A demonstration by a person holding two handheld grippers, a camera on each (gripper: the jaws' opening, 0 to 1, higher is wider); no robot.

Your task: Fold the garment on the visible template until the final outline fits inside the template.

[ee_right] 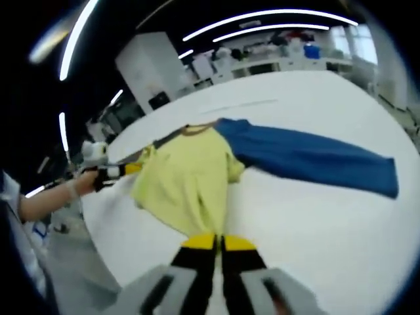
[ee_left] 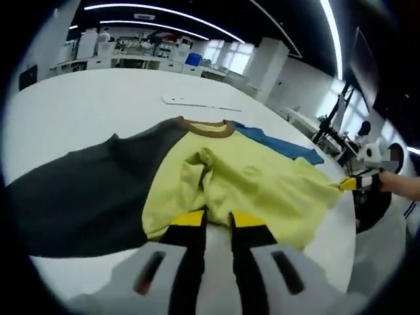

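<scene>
Yellow shirt (ee_left: 243, 184) lay spread on white desk (ee_left: 92, 105).
Both hand-held grippers, left (ee_left: 218, 220) and right (ee_right: 218, 243), were clamped on its hem.

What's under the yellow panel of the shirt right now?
The yellow panel lies bunched on the white table, over the inner edges of the grey sleeve and blue sleeve. Whatever is beneath it, including any template, is covered.

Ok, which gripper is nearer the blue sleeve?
Right. The right gripper is at the yellow body's edge beside the blue sleeve; the left gripper is across that body, by the grey sleeve.
</scene>
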